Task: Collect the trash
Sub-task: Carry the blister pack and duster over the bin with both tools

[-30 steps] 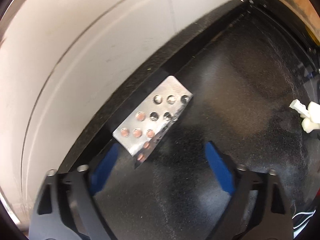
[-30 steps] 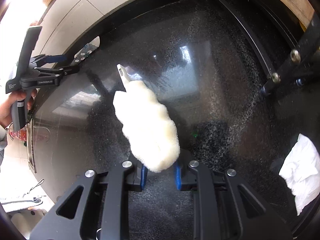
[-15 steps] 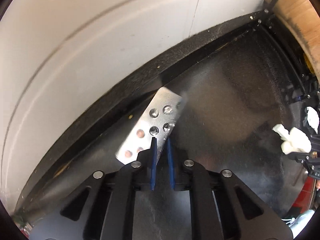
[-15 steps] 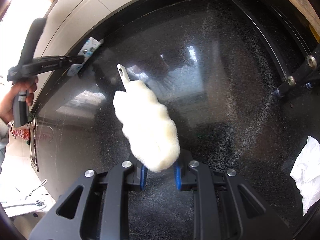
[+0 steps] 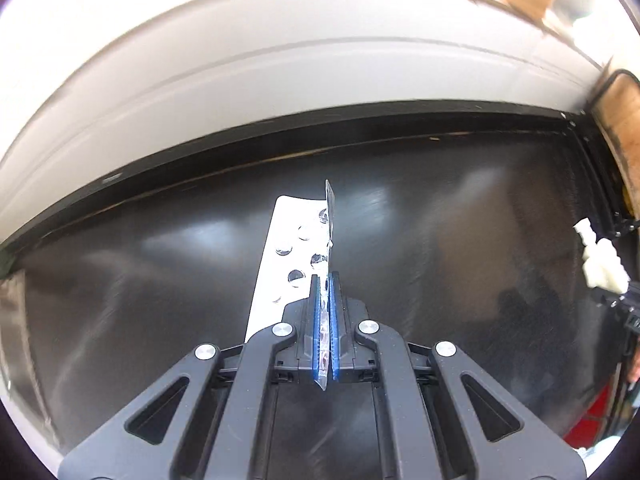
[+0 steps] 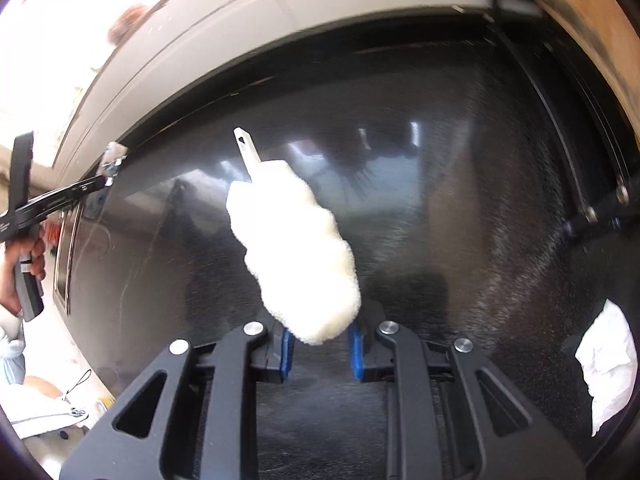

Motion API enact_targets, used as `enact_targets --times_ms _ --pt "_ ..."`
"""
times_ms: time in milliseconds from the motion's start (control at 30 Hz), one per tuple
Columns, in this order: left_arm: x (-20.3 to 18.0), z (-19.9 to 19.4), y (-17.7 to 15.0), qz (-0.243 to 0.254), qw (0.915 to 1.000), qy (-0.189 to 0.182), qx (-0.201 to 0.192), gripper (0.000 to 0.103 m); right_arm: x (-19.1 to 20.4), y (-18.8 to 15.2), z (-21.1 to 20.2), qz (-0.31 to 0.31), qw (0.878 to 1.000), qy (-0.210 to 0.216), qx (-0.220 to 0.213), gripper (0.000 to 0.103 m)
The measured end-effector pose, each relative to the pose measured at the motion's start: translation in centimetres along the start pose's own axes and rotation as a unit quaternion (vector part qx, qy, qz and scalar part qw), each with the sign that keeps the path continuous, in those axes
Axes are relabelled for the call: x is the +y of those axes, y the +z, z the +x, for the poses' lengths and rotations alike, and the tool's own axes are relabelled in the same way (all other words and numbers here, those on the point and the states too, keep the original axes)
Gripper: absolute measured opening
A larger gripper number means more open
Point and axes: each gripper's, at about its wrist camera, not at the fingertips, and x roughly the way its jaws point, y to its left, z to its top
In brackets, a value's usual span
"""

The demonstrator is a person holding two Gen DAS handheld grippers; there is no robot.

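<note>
My left gripper [image 5: 325, 280] is shut on a silver pill blister pack [image 5: 280, 256], folded and held on edge above the black glossy counter [image 5: 440, 280]. From the right wrist view the left gripper [image 6: 107, 176] shows at far left with the pack [image 6: 113, 158] in its tips. My right gripper [image 6: 320, 336] is shut on a fluffy cream-white duster piece [image 6: 296, 248] with a white plastic tab [image 6: 246, 148] sticking out. In the left wrist view the same piece [image 5: 600, 264] shows at far right.
A crumpled white tissue [image 6: 608, 360] lies on the counter at the right. A white tiled wall [image 5: 240, 60] runs behind the counter. A wooden panel [image 6: 592, 20] and black frame bars [image 6: 600, 208] stand at the right.
The left gripper closed on the blister pack, lifted it off the counter and swung away from the wall. The right gripper kept hold of the fluffy piece and shifted slightly.
</note>
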Motion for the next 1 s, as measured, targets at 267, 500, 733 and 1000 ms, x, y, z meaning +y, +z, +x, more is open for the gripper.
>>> enact_targets --times_ms 267,500,733,1000 --pt "6.9 -6.7 -9.9 -0.092 0.9933 0.053 -0.045 0.003 10.5 2.3 2.8 -0.138 0.99 0.005 0.028 0.022" --pt "16.3 -11.5 -19.9 -0.195 0.9742 0.102 -0.048 0.003 24.5 3.9 7.2 -0.272 0.96 0.024 0.059 0.022" --pt "22.6 -15.5 -29.9 -0.3 0.9424 0.144 -0.032 0.003 37.2 -0.7 11.2 -0.378 0.918 0.071 0.1 0.022" --pt "26.1 -17.5 -39.3 -0.382 0.91 0.161 -0.006 0.003 49.6 -10.3 14.9 -0.488 0.849 0.121 0.161 0.022"
